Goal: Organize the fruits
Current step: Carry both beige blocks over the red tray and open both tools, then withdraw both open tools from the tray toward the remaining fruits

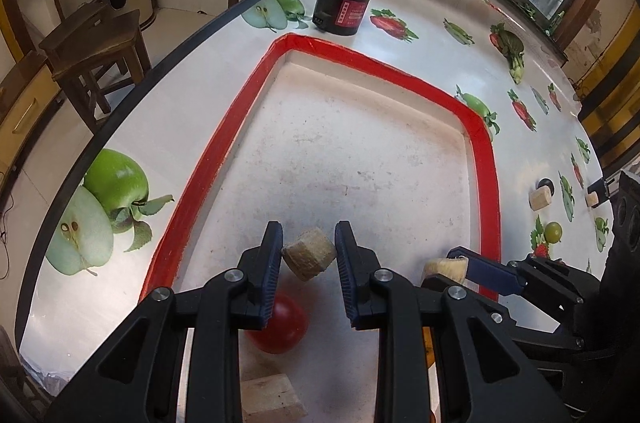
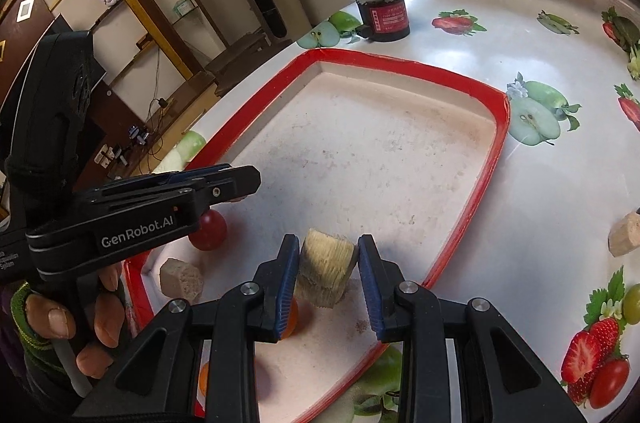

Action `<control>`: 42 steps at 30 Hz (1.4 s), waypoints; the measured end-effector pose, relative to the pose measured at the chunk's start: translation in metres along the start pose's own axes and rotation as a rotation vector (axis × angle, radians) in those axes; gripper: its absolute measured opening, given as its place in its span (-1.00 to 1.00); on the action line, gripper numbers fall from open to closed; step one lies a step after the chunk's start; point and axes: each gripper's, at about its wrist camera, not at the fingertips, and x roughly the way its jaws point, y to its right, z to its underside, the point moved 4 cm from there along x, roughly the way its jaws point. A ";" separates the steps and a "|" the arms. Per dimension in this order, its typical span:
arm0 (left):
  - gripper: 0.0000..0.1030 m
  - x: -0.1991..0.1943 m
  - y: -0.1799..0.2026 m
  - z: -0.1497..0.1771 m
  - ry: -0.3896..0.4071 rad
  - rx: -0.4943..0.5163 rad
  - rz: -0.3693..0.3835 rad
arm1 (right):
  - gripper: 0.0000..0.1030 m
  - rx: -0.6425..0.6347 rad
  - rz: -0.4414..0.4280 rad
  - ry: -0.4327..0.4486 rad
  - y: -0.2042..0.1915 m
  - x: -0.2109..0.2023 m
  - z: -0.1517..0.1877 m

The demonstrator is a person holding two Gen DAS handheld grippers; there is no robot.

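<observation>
A white tray with a red rim (image 1: 280, 47) (image 2: 496, 151) lies on the fruit-print table. My left gripper (image 1: 308, 259) is shut on a tan cylinder chunk (image 1: 309, 254) and holds it over the tray's near end; it shows from the side in the right wrist view (image 2: 240, 183). My right gripper (image 2: 328, 271) is shut on a bigger tan ribbed chunk (image 2: 326, 273), low over the tray; it also shows in the left wrist view (image 1: 444, 269). In the tray lie a red tomato (image 1: 282, 327) (image 2: 208, 229), a tan block (image 1: 268, 397) (image 2: 180, 279) and an orange fruit (image 2: 290, 319), partly hidden.
A black motor with a tan wheel on top (image 1: 344, 3) (image 2: 384, 11) stands beyond the tray. More tan chunks (image 1: 540, 199) (image 2: 624, 235) lie on the table right of the tray. A wooden stool (image 1: 92, 55) stands off the table's left edge.
</observation>
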 end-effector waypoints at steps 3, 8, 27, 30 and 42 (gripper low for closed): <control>-0.53 0.005 -0.003 0.002 -0.023 -0.016 -0.013 | -0.39 -0.004 0.003 -0.003 0.001 0.004 0.000; -0.52 0.002 -0.005 0.005 -0.029 -0.024 -0.016 | -0.29 -0.001 0.019 -0.002 0.002 0.002 0.001; -0.12 -0.040 0.015 0.022 0.044 -0.022 0.013 | -0.05 0.016 0.036 0.087 0.010 -0.061 0.017; -0.12 -0.045 0.021 0.026 0.049 -0.018 0.024 | -0.05 0.030 0.044 0.101 0.016 -0.071 0.023; -0.12 -0.055 0.067 0.041 0.049 0.037 0.090 | -0.02 0.121 0.108 0.151 0.060 -0.120 0.058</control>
